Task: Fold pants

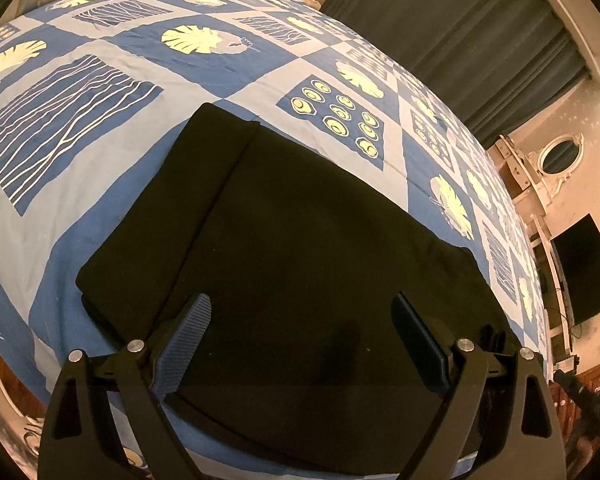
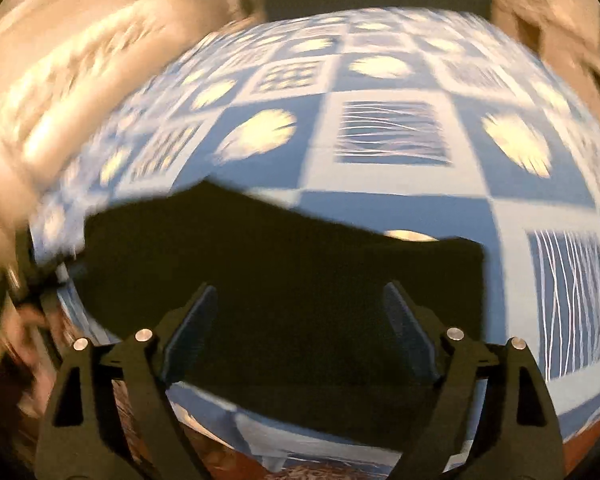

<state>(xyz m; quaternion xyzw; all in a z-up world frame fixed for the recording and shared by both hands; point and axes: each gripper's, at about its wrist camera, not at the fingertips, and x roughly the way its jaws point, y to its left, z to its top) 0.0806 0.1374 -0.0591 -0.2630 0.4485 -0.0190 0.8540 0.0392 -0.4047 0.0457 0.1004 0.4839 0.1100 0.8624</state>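
- The pants (image 1: pixel 300 240) are black and lie folded flat on the bed (image 1: pixel 100 200), which wears a cover of blue and pale squares with leaf, wave and dot prints.
- In the left wrist view a second layer shows along the left side of the pants, its long edge running from the far corner toward the near-left corner.
- The left tool (image 1: pixel 302 312) hangs over the near part of the pants, pointing steeply down at the cloth.
- Its fingers stand wide apart, released; only the flat dark cloth shows in the gap between them, and the pads (image 1: pixel 192 344) grip nothing.
- Whether the tips touch the cloth I cannot tell.
- The right wrist view is blurred, the edges most of all.
- There the pants (image 2: pixel 284 264) spread across the middle as a dark mass, with one squared corner at the right and the checked cover beyond and beside it.
- The right tool (image 2: pixel 300 296) is over the near edge of the pants, its fingers also spread wide and released, nothing caught between the pads (image 2: pixel 196 328).
- A strip of cover and the bed's near edge show below that tool's fingers.
- Dark curtains (image 1: pixel 460 40) hang beyond the far side of the bed.
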